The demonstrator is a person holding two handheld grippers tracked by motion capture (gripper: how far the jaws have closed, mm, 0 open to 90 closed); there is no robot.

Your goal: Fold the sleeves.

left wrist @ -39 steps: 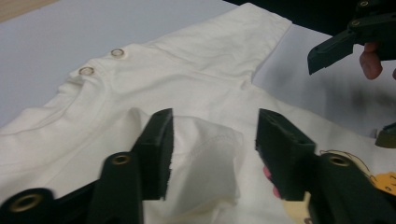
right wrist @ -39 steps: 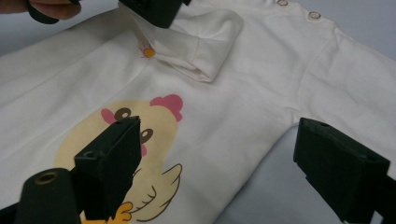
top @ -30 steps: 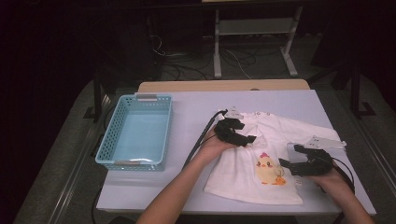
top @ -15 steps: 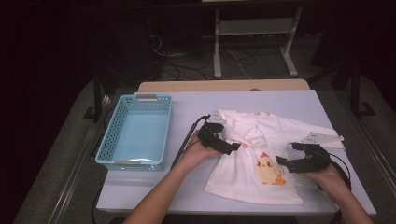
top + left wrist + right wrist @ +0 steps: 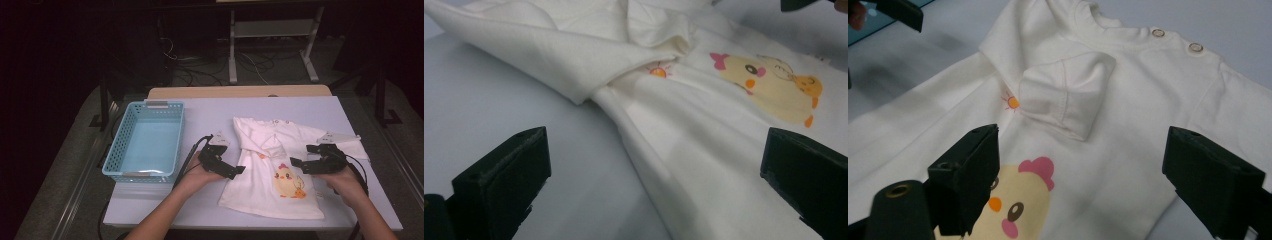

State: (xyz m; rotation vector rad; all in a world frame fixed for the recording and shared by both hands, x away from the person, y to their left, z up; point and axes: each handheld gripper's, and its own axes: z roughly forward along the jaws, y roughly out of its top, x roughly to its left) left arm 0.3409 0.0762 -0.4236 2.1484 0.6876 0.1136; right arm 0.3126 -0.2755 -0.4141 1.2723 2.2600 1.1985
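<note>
A white baby shirt point(image 5: 260, 190) with a yellow chick print point(image 5: 287, 182) lies flat on the table, neck away from me. One short sleeve point(image 5: 1068, 95) is folded in over the chest. My left gripper point(image 5: 232, 167) sits at the shirt's left edge; its jaws have just been opening and stand wide, with the hem edge point(image 5: 649, 165) lying loose beneath them. My right gripper point(image 5: 302, 156) hovers over the shirt's right side point(image 5: 1128, 150). Its jaws have just been closing a little but stay open, pressing on nothing.
A light blue plastic basket point(image 5: 116, 145) stands on the table's left part, beside my left hand. The white table point(image 5: 210, 120) has bare room behind the shirt. Cables trail from both grippers. Dark floor and a metal stand lie beyond the far edge.
My left gripper has drawn back leftward and toward me, off the shirt's chest to its left edge, leaving the sleeve folded in. The right gripper has shifted only slightly.
</note>
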